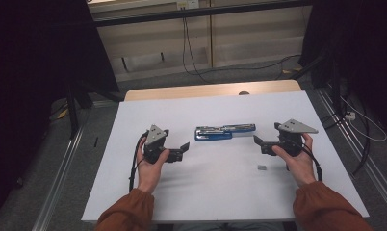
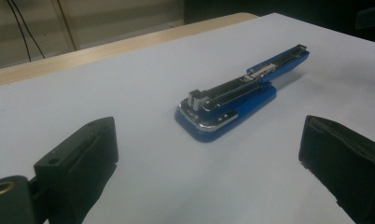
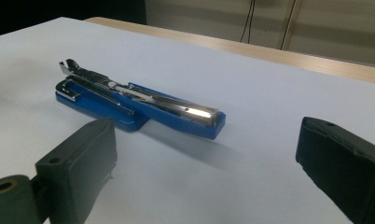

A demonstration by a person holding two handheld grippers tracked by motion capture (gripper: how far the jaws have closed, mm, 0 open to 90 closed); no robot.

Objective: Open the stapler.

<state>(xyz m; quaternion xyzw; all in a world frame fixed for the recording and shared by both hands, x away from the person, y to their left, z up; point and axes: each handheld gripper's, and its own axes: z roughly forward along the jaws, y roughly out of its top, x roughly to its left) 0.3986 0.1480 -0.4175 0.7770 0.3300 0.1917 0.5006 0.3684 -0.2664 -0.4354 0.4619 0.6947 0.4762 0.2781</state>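
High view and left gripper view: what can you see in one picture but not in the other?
The high view alone has the person's hands, the left gripper, the right gripper, a small grey piece near the right hand, and the floor round the table. The left gripper view alone brings the open blue stapler close enough to see its shiny metal staple track, framed by wide-apart black jaws. Both have the stapler lying untouched on the white table.

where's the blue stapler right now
The blue stapler lies folded open on the white table near its middle, between the left gripper and right gripper, touching neither.
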